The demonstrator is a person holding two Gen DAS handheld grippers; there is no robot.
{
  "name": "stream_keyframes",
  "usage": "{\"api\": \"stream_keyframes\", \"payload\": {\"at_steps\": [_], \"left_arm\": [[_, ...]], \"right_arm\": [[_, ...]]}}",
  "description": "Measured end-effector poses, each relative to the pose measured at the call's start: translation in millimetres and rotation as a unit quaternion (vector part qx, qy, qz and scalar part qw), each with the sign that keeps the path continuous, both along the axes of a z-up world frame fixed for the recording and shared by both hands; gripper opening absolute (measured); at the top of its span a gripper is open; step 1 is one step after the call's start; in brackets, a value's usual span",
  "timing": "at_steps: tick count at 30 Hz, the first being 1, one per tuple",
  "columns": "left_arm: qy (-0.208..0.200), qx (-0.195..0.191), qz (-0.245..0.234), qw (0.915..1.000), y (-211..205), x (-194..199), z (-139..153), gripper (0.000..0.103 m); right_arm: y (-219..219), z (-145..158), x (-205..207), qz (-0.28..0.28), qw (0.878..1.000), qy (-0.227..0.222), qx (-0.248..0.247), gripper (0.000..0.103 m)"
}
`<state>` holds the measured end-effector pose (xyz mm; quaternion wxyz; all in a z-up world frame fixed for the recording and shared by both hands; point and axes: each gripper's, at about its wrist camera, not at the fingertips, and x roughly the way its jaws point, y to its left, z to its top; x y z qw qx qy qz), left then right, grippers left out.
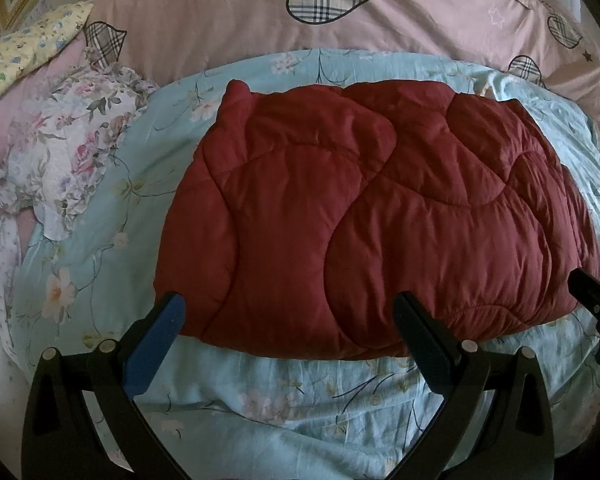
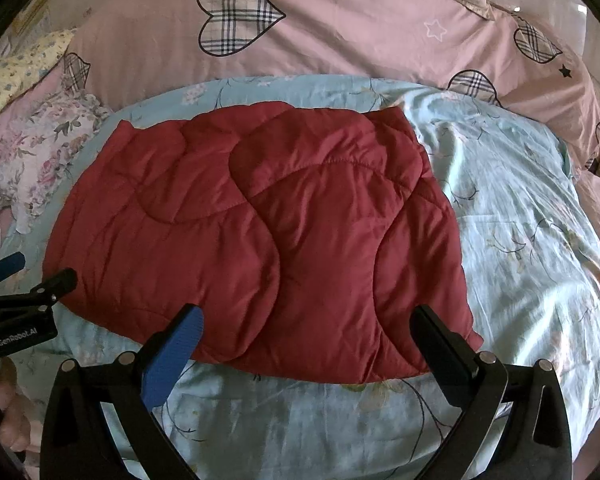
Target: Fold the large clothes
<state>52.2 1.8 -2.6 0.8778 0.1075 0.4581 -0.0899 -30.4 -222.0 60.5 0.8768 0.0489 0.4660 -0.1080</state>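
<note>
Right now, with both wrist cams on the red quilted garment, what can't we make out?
- Red quilted garment: layers and any sleeves or zip underneath, hidden by its own top panel in both views.
- Its near edge, partly covered by the fingers of the left gripper and right gripper.
- Floral cloth: bunched at the left, its type is unclear.
- Frame corners are dark in both views.

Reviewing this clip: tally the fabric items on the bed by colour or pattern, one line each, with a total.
Dark red quilted garment: 1
Light blue floral sheet: 1
Pink cover with plaid hearts: 1
White floral ruffled piece: 1
Yellow floral pillow: 1
Total: 5
</note>
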Motion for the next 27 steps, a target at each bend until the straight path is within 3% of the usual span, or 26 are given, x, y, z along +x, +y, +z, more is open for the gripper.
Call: {"api": "stream_keyframes", "payload": {"at_steps": [27], "left_arm": [[-0.010,0.010,0.007,0.9999,3.3,0.2,4.8,0.103]], "right_arm": [[3.0,3.6,-0.4,0.000,1.000,-0.001,0.003,0.103]]}}
